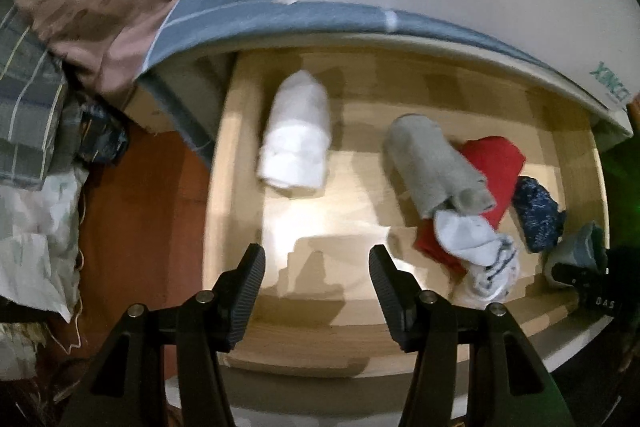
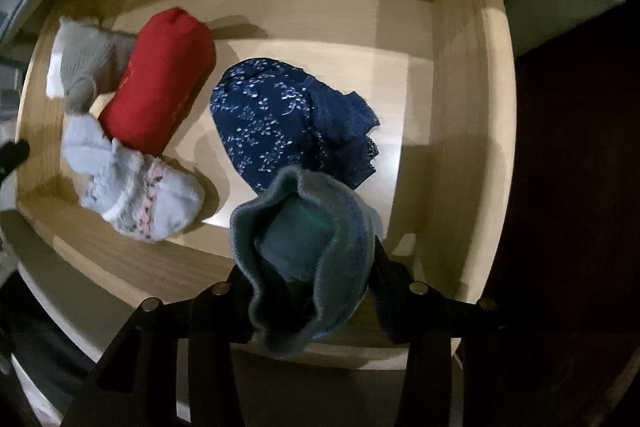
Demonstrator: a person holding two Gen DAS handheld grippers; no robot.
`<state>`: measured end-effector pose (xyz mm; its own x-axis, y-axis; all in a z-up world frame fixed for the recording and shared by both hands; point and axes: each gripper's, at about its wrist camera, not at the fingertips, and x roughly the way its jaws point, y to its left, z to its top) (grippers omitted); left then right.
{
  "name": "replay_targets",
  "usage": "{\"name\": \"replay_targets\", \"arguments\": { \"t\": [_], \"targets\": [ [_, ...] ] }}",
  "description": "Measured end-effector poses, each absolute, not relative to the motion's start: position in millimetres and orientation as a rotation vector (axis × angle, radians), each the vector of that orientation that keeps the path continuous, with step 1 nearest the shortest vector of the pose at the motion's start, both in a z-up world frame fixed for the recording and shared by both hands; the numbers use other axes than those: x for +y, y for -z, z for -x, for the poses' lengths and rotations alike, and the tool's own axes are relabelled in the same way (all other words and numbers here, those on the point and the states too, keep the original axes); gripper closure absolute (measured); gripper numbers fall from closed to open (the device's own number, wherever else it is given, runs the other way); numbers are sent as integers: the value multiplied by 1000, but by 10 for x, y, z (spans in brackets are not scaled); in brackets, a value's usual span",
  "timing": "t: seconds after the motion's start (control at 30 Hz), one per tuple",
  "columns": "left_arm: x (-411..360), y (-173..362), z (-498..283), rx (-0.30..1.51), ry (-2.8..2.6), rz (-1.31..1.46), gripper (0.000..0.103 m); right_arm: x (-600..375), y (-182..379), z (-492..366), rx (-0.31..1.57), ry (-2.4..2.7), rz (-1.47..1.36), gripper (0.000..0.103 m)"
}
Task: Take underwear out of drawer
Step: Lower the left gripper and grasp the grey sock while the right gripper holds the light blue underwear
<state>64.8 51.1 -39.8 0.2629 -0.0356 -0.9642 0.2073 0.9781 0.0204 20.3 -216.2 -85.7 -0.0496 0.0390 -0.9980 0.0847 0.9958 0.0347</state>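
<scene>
Right wrist view: the right gripper (image 2: 308,283) pinches a grey-blue rolled garment (image 2: 304,251) at 6 o'clock over the wooden drawer (image 2: 452,147), so the lift-out is in hand; next, raise it clear. The left gripper (image 1: 316,291) hangs wide, empty.

Drawer count: six rolled garments, one drawer (image 1: 576,163).
One each: white (image 1: 296,143), grey (image 1: 436,163), red (image 2: 160,79), navy floral (image 2: 272,119), teal (image 2: 312,247), pale sock bundle (image 2: 136,187).
</scene>
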Motion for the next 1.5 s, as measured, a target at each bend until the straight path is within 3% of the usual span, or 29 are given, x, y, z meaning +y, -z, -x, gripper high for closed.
{"name": "replay_targets", "arguments": {
  "t": [0.33, 0.97, 1.03, 1.23, 1.5],
  "targets": [
    [125, 266, -799, 1221, 193, -93, 48, -2334, 917, -221, 1638, 2, -202, 61],
    [-315, 795, -1188, 1338, 183, -129, 48, -2387, 918, -188, 1629, -16, -231, 60],
    [-320, 801, -1181, 1346, 229, -114, 72, -2408, 924, -203, 1629, -17, -238, 60],
    [-345, 805, -1150, 1358, 258, -151, 82, -2411, 909, -202, 1628, -17, -242, 60],
    [-283, 790, -1068, 1384, 264, -158, 86, -2413, 901, -196, 1626, -13, -248, 60]
  ]
}}
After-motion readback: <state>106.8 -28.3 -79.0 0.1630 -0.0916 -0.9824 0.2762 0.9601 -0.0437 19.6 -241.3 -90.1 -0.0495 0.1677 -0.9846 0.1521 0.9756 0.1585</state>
